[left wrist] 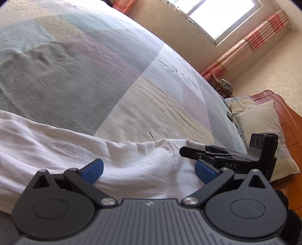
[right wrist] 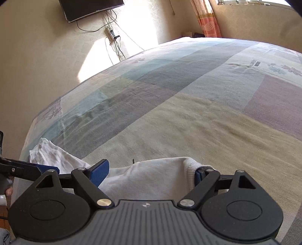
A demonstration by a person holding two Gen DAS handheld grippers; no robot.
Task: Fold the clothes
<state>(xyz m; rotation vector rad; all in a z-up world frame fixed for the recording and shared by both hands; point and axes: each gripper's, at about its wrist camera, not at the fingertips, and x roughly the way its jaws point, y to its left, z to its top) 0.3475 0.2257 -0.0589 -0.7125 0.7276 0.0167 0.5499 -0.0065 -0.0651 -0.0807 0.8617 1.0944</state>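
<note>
Patchwork bedspread [left wrist: 94, 75] in faded grey, teal, mauve and beige blocks covers the bed and fills most of both views. Beige wallpapered walls behind it; bright window [left wrist: 222, 15] with pink-striped curtains [left wrist: 251, 43] in the left wrist view, dark wall-mounted TV [right wrist: 90, 7] with dangling cables and a power strip [right wrist: 111, 33] in the right wrist view. Wooden headboard [left wrist: 286, 113] and pale pillow [left wrist: 264, 132] at the right edge of the left view.

White garment [left wrist: 85, 147] lies along the near edge of the bed, stretched sideways, wrinkled, with a ribbed cuff or hem [right wrist: 192, 167] at its right end.

Left gripper [left wrist: 149, 169]: tongs wide apart, blue pads [left wrist: 93, 170] over the white cloth, nothing pinched between them. Whether the pads touch the fabric, cannot tell.

Right gripper [right wrist: 152, 172]: tongs also wide, straddling the garment's right end. Right pad [right wrist: 197, 176] sits against the ribbed edge and is mostly hidden by it; left pad clear of the fold. No grip closed on the cloth.

Each gripper shows in the other's view, just beside one another at the bed edge. A fingertip [right wrist: 8, 191] shows at the far left of the right view.
</note>
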